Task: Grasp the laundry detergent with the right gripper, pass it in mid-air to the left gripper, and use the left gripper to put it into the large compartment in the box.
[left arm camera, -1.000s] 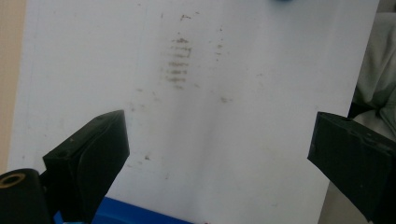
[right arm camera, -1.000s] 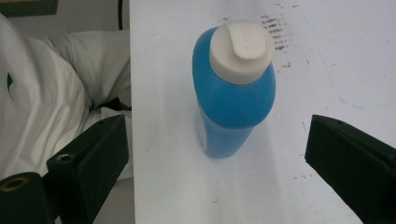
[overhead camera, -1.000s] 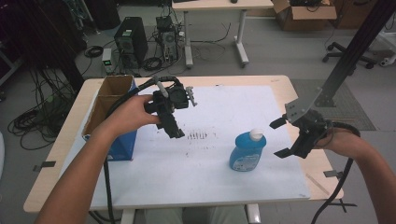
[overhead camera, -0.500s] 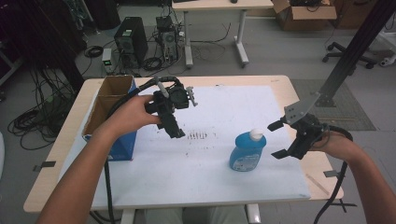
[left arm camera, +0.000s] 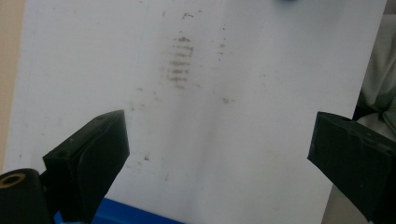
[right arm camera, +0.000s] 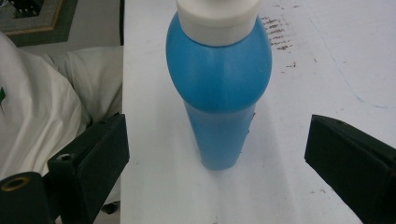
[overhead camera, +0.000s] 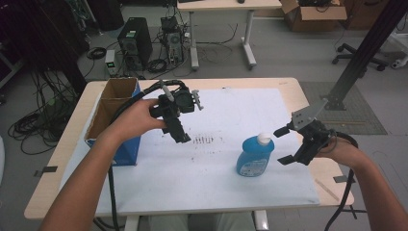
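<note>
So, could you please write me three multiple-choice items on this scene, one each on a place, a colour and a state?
1. Where does the blue bottle stand?
A. on the white sheet
B. in the cardboard box
C. on the floor

2. What colour is the bottle's cap?
A. red
B. white
C. black

3. How are the right gripper jaws?
A. shut on the bottle
B. shut on nothing
C. open

Answers: 1 A, the high view shows it upright on the sheet; 2 B, the right gripper view shows a white cap; 3 C, the jaws stand wide apart, clear of the bottle.
</note>
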A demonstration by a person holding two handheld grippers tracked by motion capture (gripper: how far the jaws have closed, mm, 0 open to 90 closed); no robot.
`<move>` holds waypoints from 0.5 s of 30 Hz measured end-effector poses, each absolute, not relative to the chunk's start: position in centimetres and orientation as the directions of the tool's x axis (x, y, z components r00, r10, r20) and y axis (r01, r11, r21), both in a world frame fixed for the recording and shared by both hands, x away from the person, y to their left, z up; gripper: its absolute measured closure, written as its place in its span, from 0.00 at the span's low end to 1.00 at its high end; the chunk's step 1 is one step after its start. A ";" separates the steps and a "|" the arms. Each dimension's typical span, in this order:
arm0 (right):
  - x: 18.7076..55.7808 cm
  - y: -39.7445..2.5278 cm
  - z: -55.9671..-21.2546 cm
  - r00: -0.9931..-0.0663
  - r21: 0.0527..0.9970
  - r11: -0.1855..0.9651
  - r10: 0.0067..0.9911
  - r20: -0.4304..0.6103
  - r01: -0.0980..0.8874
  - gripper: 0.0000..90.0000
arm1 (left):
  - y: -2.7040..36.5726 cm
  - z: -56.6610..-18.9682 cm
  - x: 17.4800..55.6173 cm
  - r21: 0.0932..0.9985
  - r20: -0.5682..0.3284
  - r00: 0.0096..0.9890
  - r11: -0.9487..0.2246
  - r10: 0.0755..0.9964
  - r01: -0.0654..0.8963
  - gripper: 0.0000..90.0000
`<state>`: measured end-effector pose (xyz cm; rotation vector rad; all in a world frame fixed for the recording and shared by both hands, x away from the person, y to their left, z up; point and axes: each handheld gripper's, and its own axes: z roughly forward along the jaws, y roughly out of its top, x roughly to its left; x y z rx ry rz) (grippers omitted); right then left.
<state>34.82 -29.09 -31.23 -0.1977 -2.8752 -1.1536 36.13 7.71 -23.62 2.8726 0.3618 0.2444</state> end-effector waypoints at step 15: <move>35.7 -29.1 -33.3 -0.992 0.714 0.688 0.084 0.096 0.128 0.07 | 7.7 -23.7 36.2 0.249 0.136 0.953 -0.941 0.270 0.231 0.06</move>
